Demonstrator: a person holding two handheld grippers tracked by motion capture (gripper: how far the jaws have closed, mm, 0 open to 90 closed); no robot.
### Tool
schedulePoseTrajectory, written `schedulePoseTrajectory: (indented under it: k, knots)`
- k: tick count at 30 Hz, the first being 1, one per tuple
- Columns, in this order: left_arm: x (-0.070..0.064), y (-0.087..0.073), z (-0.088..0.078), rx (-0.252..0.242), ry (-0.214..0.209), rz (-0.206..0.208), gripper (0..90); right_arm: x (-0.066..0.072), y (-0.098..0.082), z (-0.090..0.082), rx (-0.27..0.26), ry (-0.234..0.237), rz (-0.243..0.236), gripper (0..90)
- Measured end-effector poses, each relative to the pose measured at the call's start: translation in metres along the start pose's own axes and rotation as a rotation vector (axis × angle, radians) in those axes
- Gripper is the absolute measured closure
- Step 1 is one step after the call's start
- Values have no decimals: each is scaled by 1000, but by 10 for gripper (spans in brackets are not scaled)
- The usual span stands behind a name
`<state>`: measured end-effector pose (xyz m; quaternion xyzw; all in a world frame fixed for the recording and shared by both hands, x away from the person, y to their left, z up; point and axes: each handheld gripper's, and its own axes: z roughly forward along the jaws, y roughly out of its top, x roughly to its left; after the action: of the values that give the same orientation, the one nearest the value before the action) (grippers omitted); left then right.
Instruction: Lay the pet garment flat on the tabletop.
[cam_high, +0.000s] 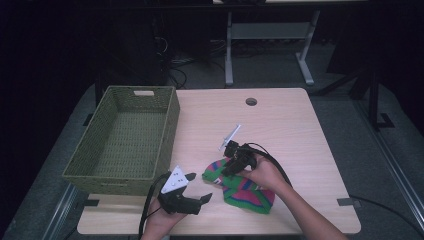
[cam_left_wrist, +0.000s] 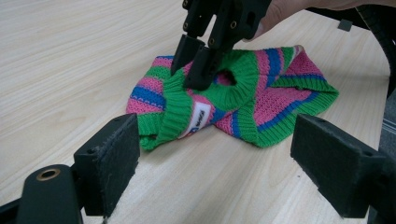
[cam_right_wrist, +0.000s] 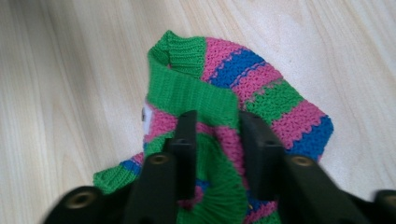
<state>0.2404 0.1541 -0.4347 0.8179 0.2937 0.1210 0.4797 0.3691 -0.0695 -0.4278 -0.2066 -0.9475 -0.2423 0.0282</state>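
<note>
Right tool (cam_right_wrist: 217, 140) clamps the striped knit (cam_left_wrist: 261, 93); left tool (cam_high: 196, 192), jaws apart, beside the basket (cam_high: 90, 165).

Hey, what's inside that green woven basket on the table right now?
The green woven basket looks empty in the high view: its woven floor shows bare. The strip just behind its near wall is hidden. The striped knit garment lies outside it, on the table.

A pale wooden desk (cam_high: 280, 115) with a round cable hole (cam_high: 251, 101) stands on grey carpet (cam_high: 345, 125). Beyond its far edge the room is dark, with a white table frame (cam_high: 270, 35) and tangled cables (cam_high: 177, 70).
</note>
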Motion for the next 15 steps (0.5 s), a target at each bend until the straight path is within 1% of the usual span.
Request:
schedulePoseTrajectory:
  k: [2, 3, 5, 8, 10, 11, 15]
  knots:
    - [0, 0, 0, -1, 0, -1, 153, 1, -1, -2, -7, -3, -18, 771]
    - [0, 0, 0, -3, 1, -2, 153, 2, -1, -2, -5, -5, -25, 787]
    - [0, 0, 0, -4, 1, -2, 153, 1, -1, -3, -4, 6, -27, 801]
    - [0, 0, -1, -8, 2, -2, 153, 0, -2, -3, -9, 10, -27, 811]
    - [1, 0, 1, -2, -1, -8, 153, 2, -2, -6, -23, 7, -39, 815]
    - [1, 0, 1, -3, -3, -12, 154, 3, -2, -8, -31, 15, -44, 815]
    - [1, 0, 2, 1, -5, -9, 154, 6, -2, -18, -61, 24, -54, 817]
